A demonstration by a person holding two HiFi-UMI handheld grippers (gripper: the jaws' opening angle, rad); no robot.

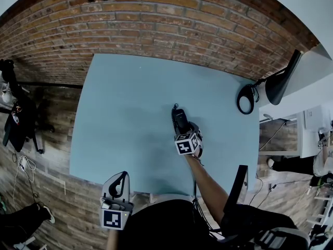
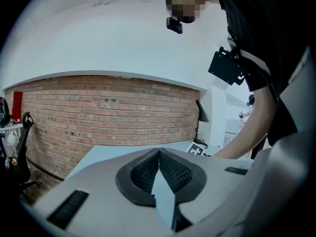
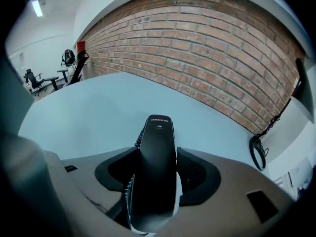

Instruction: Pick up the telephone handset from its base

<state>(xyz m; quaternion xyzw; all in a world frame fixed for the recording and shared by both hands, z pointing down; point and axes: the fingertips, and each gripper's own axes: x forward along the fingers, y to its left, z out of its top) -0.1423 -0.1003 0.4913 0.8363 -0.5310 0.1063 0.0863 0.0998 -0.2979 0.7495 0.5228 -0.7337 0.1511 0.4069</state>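
Over blue table (image 1: 130, 113), right tool (image 1: 186, 132) clamps handset (image 3: 158, 147), lower end hidden; left tool (image 2: 159, 152) closed.

Left tool (image 2: 159, 151), jaws together, faces a brick wall (image 2: 108, 110) across the table (image 2: 103, 152).
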